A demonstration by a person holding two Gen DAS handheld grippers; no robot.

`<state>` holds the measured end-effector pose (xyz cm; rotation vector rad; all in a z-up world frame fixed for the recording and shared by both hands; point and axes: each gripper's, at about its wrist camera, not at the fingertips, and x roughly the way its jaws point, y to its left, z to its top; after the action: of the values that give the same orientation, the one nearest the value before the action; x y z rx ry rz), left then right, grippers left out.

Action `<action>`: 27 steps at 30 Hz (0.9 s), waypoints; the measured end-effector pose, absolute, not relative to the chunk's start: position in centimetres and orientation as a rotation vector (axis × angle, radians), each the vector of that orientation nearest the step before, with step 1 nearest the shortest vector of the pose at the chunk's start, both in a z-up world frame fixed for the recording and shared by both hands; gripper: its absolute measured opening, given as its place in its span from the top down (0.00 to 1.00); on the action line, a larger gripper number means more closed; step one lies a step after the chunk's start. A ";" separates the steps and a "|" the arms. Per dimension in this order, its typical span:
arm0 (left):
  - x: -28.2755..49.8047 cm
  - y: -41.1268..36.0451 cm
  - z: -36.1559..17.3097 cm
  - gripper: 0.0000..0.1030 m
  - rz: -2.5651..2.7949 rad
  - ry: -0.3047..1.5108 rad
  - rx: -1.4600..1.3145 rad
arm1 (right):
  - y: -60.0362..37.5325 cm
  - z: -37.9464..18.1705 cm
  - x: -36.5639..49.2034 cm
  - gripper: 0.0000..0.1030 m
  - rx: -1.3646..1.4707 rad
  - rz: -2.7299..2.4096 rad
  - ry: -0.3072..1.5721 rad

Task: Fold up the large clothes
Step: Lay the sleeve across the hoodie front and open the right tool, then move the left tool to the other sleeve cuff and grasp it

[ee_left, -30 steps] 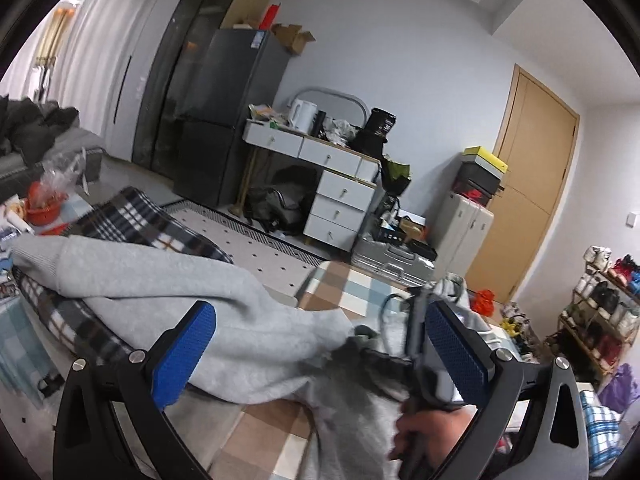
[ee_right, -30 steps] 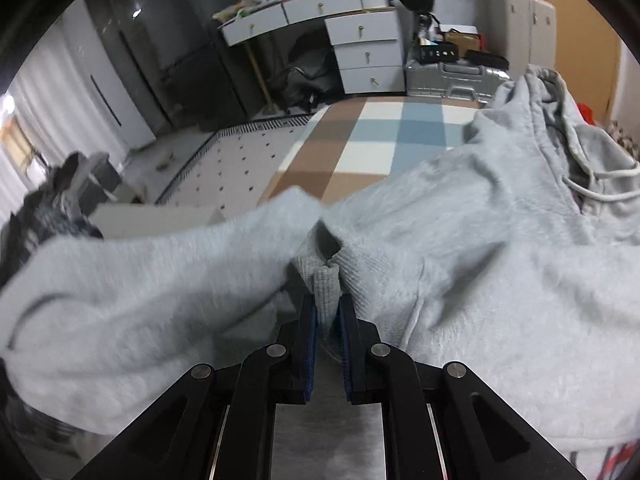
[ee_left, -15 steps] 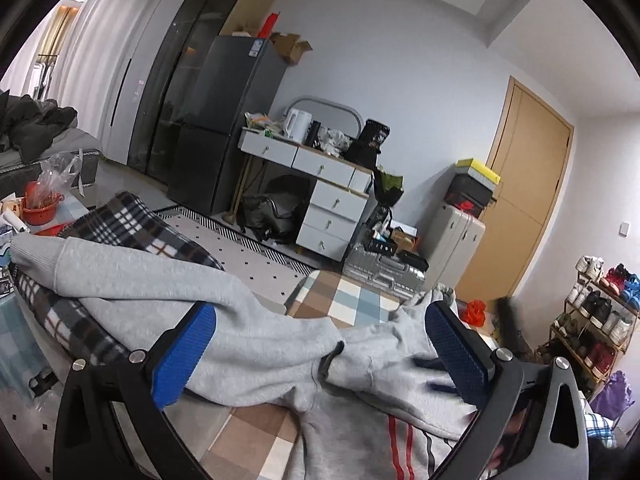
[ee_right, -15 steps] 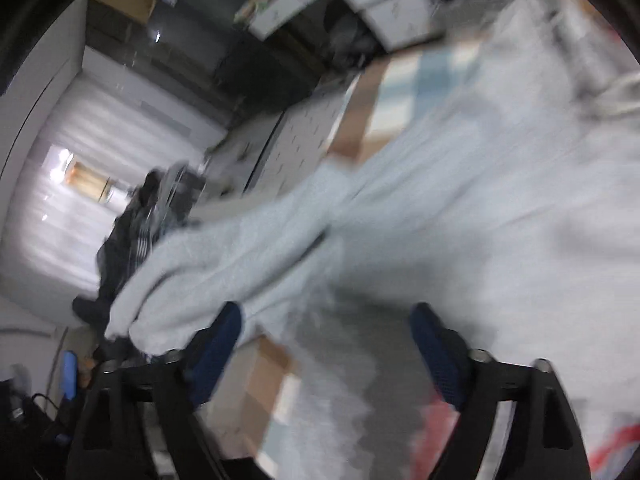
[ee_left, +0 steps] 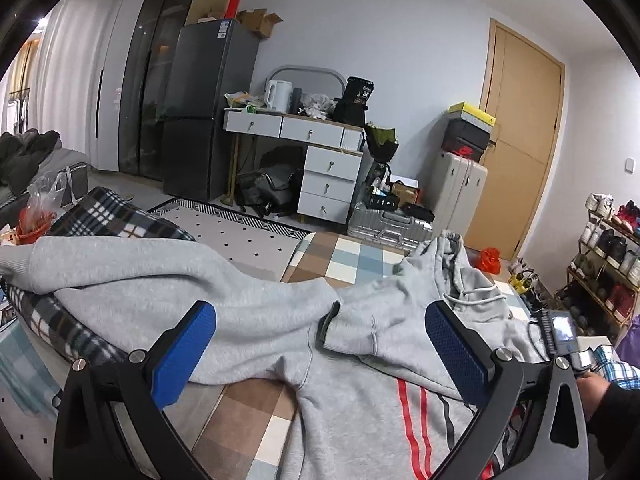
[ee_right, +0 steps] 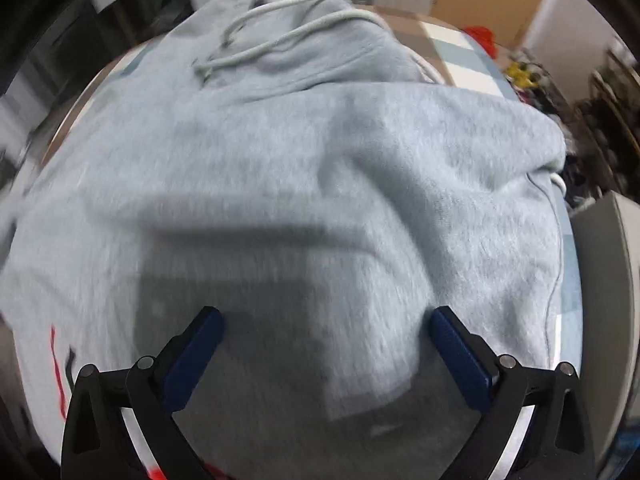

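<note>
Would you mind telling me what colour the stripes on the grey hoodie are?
Red and dark grey stripes on the hoodie, clearest in the left wrist view.

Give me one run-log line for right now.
stage: sleeve fold | left gripper: open, empty | right gripper: jaws just opened, nothing between them, over grey hoodie | one sleeve lying across plaid blanket

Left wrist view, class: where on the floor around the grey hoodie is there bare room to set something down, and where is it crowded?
Free: the checked mat beyond the grey hoodie, and the dotted rug between the plaid blanket and the drawers. Crowded: the suitcases and shoe rack.
</note>
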<state>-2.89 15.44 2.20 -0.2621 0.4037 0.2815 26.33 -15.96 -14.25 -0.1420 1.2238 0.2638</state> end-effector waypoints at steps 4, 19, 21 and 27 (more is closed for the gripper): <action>-2.8 14.9 2.2 0.01 0.284 0.422 -0.240 | -18.1 -12.2 24.8 0.00 -0.061 0.278 1.127; -3.4 14.4 2.8 0.01 0.290 0.428 -0.241 | -19.1 -12.9 20.3 0.00 -0.267 0.327 1.186; -3.4 14.2 2.9 0.01 0.289 0.423 -0.233 | -20.0 -11.4 18.8 0.00 -0.217 0.320 1.123; -3.2 14.0 2.8 0.01 0.294 0.431 -0.213 | -21.6 -13.9 20.7 0.00 -0.105 0.241 1.213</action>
<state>-3.22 13.99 2.79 -0.2128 0.4308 0.2945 20.66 -21.56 -13.92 -0.1053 1.2133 0.2410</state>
